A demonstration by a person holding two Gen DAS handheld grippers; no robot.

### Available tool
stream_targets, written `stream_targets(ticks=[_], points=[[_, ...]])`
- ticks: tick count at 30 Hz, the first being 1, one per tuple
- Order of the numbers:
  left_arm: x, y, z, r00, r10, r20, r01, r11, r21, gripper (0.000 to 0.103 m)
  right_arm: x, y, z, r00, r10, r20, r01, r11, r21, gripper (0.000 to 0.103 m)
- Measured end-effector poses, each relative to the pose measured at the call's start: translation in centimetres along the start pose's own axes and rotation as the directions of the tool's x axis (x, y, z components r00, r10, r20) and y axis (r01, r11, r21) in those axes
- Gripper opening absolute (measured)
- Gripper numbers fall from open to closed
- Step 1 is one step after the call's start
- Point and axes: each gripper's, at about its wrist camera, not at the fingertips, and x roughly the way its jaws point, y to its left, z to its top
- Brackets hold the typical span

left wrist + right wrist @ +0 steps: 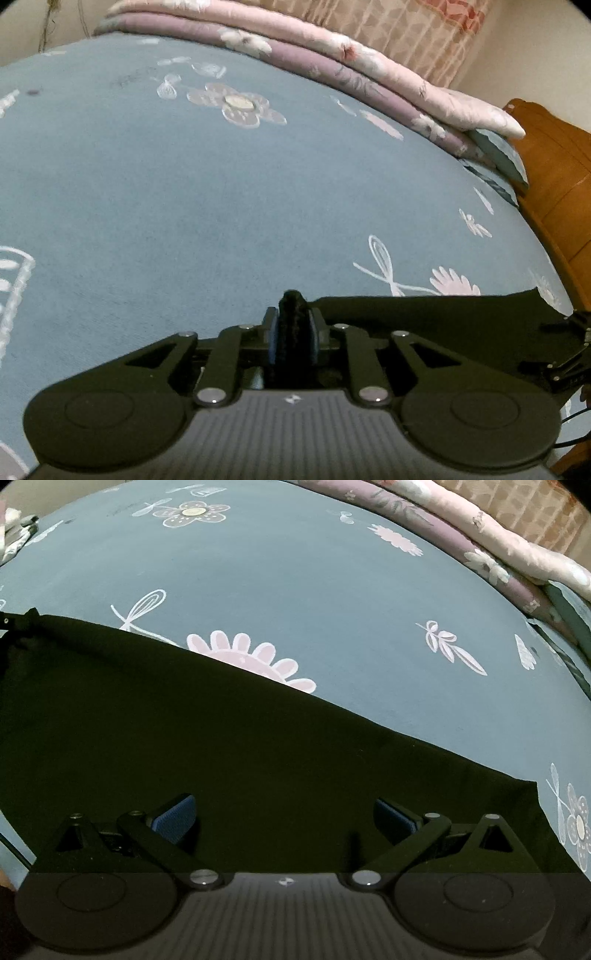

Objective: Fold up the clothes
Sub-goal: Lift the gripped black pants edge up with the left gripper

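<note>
The left gripper [293, 334] has its jaws drawn narrow, pinching a bunched fold of one black garment [443, 321] between two blue pads [272, 341]. From that pinch the cloth runs off to the right of the jaws and lies low across the bed, its far edge a straight dark line.

The right gripper [284, 818] has its jaws spread wide, with nothing between them; its two blue pads [175, 818] stand well apart just above the same black garment [221, 738], which fills the space under and ahead of the jaws. The cloth's far edge slants down to the right, ending in a corner to the right of the jaws.

Beyond the cloth lies one blue bed sheet [314, 590] printed with white and pink flowers. At the far side of the bed, two folded quilts are stacked: a pink quilt [388, 62] on a purple quilt [325, 64]. To the far right of the left jaws stands a wooden headboard [554, 177].
</note>
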Motion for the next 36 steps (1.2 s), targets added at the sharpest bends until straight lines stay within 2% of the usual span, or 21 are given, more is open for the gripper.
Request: stream_targets(ticks=[4, 6, 8, 11, 13, 15, 18, 21, 25, 29, 36], points=[[-3.1, -1.7, 0.4, 0.999, -0.014, 0.050, 0.011, 0.998, 0.060, 0.026, 0.1, -0.2, 0.2, 1.000, 0.005, 0.007, -0.005, 1.000, 0.003, 0.103], [-3.3, -3.0, 0.2, 0.996, -0.082, 0.021, 0.080, 0.993, 0.087, 0.032, 0.2, -0.2, 0.4, 1.000, 0.010, 0.010, -0.010, 1.000, 0.005, 0.103], [-2.4, -4.3, -0.5, 0.991, -0.124, -0.040, 0.128, 0.985, 0.120, 0.033, 0.5, 0.0, 0.6, 1.000, 0.017, 0.013, -0.017, 1.000, 0.001, 0.103], [-0.1, -5.2, -2.0, 0.983, -0.094, -0.160, 0.117, 0.983, 0.142, 0.032, 0.7, 0.3, 0.9, 0.999, 0.030, 0.019, -0.030, 1.000, -0.009, 0.103], [0.6, -4.9, -2.8, 0.977, -0.040, -0.210, 0.069, 0.989, 0.133, 0.032, 0.8, 0.4, 1.0, 0.999, 0.037, 0.019, -0.037, 0.999, -0.015, 0.103], [0.4, -4.3, -3.2, 0.972, -0.038, -0.234, 0.061, 0.994, 0.094, 0.032, 1.0, 0.3, 0.9, 0.999, 0.040, 0.011, -0.040, 0.999, -0.016, 0.103], [-0.2, -4.2, -3.2, 0.969, -0.044, -0.243, 0.061, 0.996, 0.063, 0.032, 1.9, 0.1, 0.4, 0.999, 0.047, -0.022, -0.047, 0.999, 0.001, 0.103], [-0.7, -5.3, -2.5, 0.972, -0.044, -0.229, 0.066, 0.994, 0.090, 0.034, 2.9, -0.2, -0.2, 0.996, 0.073, -0.049, -0.071, 0.997, 0.044, 0.103], [0.0, -6.5, -1.9, 0.968, -0.070, -0.241, 0.102, 0.987, 0.121, 0.038, 3.7, -0.7, -0.8, 0.992, 0.110, -0.060, -0.104, 0.989, 0.106, 0.103], [1.1, -7.2, -2.7, 0.957, -0.047, -0.288, 0.090, 0.987, 0.136, 0.038, 3.8, -0.8, -0.9, 0.991, 0.122, -0.060, -0.116, 0.987, 0.107, 0.103], [0.9, -6.8, -3.5, 0.950, -0.042, -0.311, 0.088, 0.987, 0.135, 0.038, 4.0, -1.1, -0.7, 0.987, 0.141, -0.073, -0.133, 0.986, 0.101, 0.103]])
